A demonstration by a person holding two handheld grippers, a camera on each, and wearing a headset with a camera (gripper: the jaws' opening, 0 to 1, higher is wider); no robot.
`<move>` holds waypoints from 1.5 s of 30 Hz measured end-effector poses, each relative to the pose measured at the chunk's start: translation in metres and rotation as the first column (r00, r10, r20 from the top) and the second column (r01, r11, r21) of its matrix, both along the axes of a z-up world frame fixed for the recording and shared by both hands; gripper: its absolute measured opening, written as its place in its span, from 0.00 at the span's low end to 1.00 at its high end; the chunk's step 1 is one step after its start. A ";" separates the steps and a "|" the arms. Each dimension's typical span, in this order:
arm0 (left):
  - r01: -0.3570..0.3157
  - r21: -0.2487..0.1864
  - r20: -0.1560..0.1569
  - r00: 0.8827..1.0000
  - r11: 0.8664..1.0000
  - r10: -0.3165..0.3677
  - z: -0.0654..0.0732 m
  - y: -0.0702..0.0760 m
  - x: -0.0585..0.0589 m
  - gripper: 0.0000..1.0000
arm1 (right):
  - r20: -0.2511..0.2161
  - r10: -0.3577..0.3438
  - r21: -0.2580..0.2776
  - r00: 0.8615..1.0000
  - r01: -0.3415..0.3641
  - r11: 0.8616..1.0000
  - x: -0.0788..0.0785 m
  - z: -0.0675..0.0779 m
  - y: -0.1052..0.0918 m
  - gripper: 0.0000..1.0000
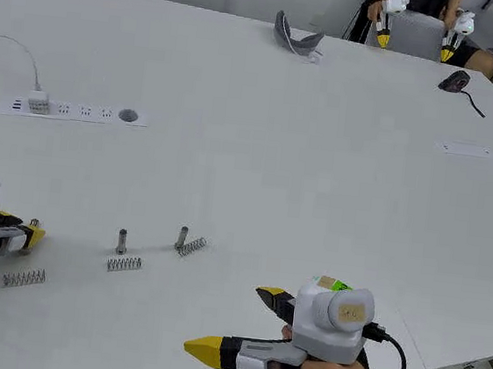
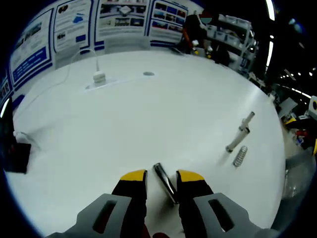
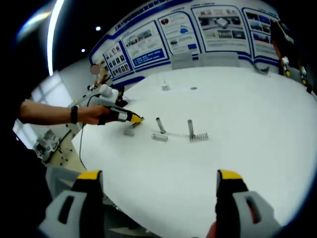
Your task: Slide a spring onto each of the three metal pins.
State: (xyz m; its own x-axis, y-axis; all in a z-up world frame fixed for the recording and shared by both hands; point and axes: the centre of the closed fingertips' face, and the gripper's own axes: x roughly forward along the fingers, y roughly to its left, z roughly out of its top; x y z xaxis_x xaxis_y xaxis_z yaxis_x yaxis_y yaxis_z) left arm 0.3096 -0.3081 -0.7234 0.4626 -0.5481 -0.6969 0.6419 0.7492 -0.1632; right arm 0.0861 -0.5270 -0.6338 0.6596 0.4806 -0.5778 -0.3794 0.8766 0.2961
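Two metal pins stand upright on the white table, one [image 1: 121, 241] left of the other [image 1: 182, 237]. A spring [image 1: 123, 264] lies in front of the left pin, and a second spring [image 1: 191, 247] lies against the right pin. The third spring [image 1: 24, 278] lies further left. Just above it is my left gripper [image 1: 29, 234], whose yellow-tipped jaws are shut on a third metal pin [image 2: 165, 183]. My right gripper [image 1: 236, 323] hovers near the table's front edge with its jaws wide open and nothing in them. In the right gripper view [image 3: 158, 178], both standing pins [image 3: 160, 125] [image 3: 190, 127] lie ahead.
A white power strip [image 1: 69, 110] with a plugged charger lies at the left rear. A grey curved object [image 1: 295, 38] and a black mouse [image 1: 454, 79] sit near the far edge, where another person holds grippers [image 1: 387, 23]. The table's front edge runs just under my right gripper.
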 end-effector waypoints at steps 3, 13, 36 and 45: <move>-0.003 0.014 0.011 1.000 1.000 0.003 -0.003 -0.002 0.003 0.18 | -0.003 0.001 -0.001 1.000 -0.001 1.000 0.000 0.000 -0.001 0.96; 0.095 0.076 0.064 0.993 0.993 -0.100 -0.004 -0.003 -0.001 0.09 | -0.001 0.022 0.001 1.000 -0.022 1.000 0.005 0.002 0.007 0.96; 0.127 0.126 0.110 0.984 0.984 -0.141 0.004 -0.007 -0.006 0.07 | -0.011 0.056 0.000 0.998 -0.056 0.998 0.010 0.000 0.015 0.96; 0.097 0.097 0.124 0.986 0.991 -0.109 0.018 0.001 -0.008 0.07 | -0.005 0.041 -0.001 0.999 -0.041 0.999 0.009 0.001 0.013 0.96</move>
